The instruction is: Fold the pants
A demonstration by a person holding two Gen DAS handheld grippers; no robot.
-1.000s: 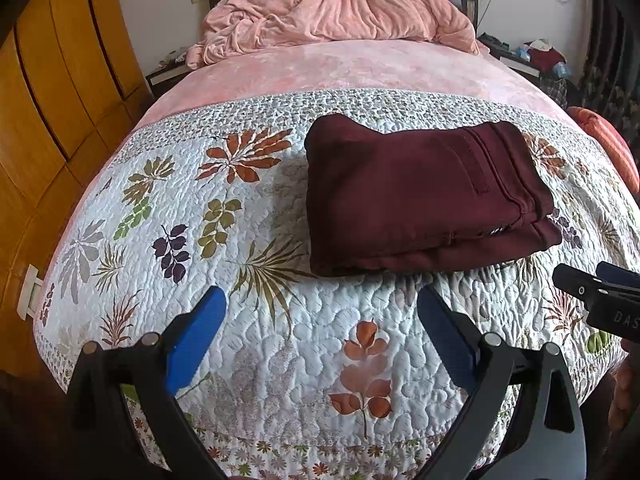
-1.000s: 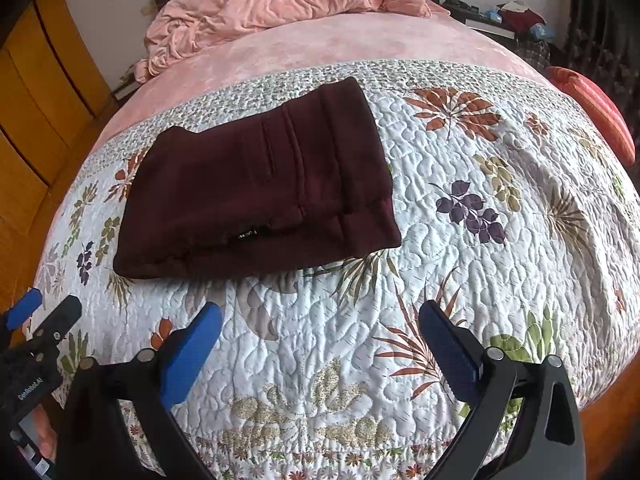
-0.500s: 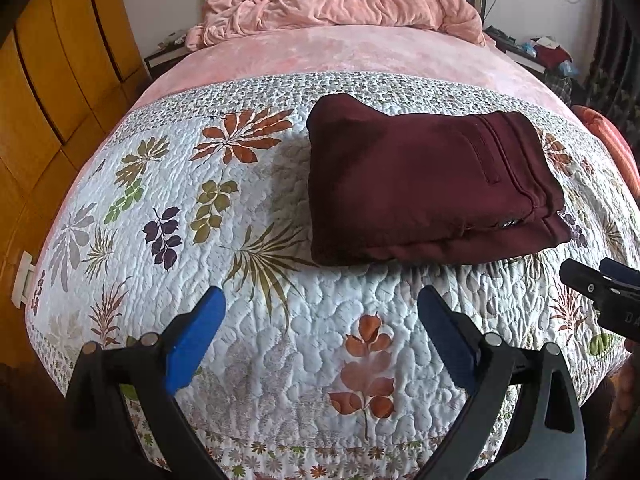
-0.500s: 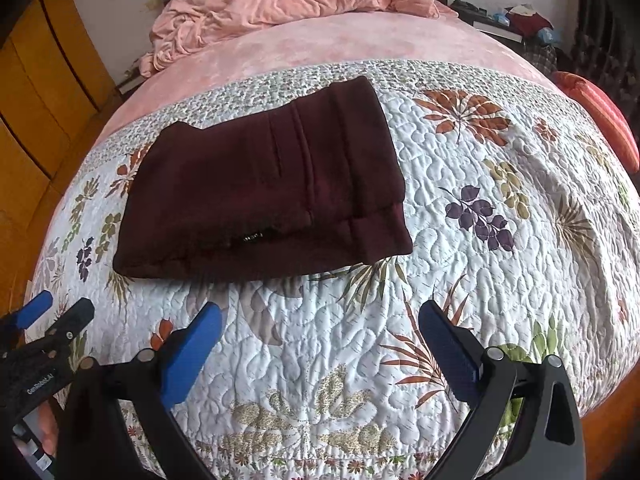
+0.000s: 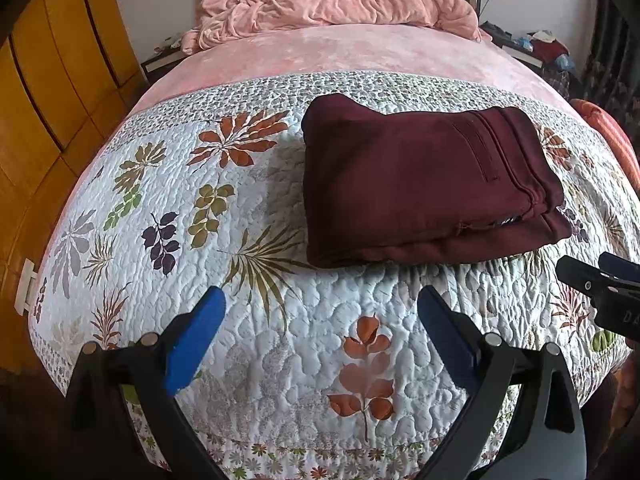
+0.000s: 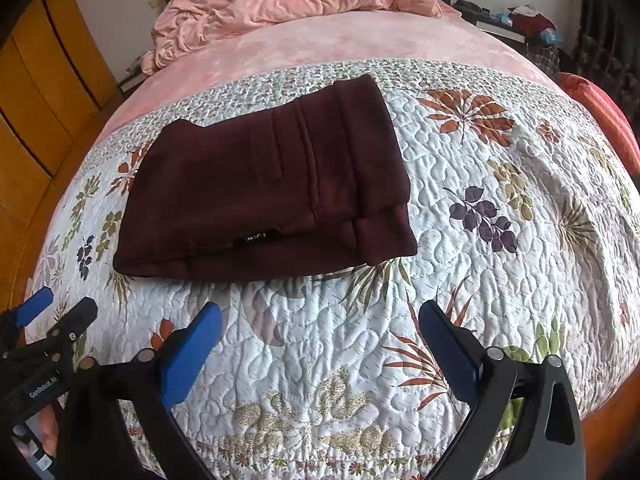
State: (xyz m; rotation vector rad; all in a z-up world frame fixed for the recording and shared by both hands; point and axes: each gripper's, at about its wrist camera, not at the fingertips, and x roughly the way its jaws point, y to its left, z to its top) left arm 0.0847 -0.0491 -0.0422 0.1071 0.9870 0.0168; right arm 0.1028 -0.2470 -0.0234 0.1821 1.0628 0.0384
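Folded pants (image 6: 264,188) on quilt (image 6: 480,280), tongs (image 6: 320,344) agape.

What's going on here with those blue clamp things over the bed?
A person holds a pair of tongs in each hand to fold pants. The maroon pants already lie folded in a neat rectangle on the floral quilt. The left tongs and right tongs are both open, short of the pants and touching nothing, so the folding looks finished.

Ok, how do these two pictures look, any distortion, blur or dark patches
Left wrist view: strong fisheye bulge, so the quilt curves like a dome; corners go black; the folded pants are sharp, in soft daylight. Right wrist view: same bulge and dark corners; pants sharp, faint shadow along their near edge; no glare.
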